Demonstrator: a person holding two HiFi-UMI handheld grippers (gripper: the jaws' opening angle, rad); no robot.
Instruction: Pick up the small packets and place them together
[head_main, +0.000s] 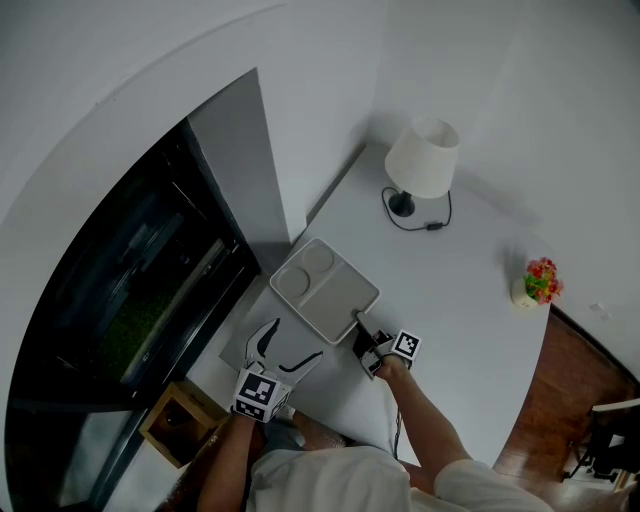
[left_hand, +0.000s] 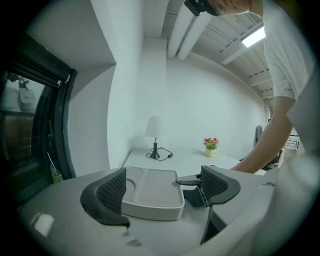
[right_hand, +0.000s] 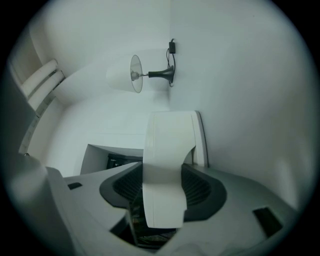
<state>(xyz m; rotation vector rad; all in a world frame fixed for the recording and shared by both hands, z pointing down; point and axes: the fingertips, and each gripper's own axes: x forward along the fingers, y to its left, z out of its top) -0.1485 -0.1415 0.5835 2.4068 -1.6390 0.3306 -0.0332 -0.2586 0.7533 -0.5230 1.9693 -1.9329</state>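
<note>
Tray (head_main: 335, 295) near-right rim pinched edge-on between right gripper (head_main: 360, 330) jaws, pads apparently touching both faces; long axis off to far-left from grip. Left gripper (head_main: 285, 348) jaws spread, empty, just near of long side on worktop (head_main: 470, 290). No small packets visible in any view.

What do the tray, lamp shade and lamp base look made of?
Tray: likely moulded plastic, matte off-white; rounded corners, soft-edged compartments, no glare. Lamp shade: probably fabric or paper, matte white; no weave visible. Lamp base: black, painted metal or plastic; can't tell.
</note>
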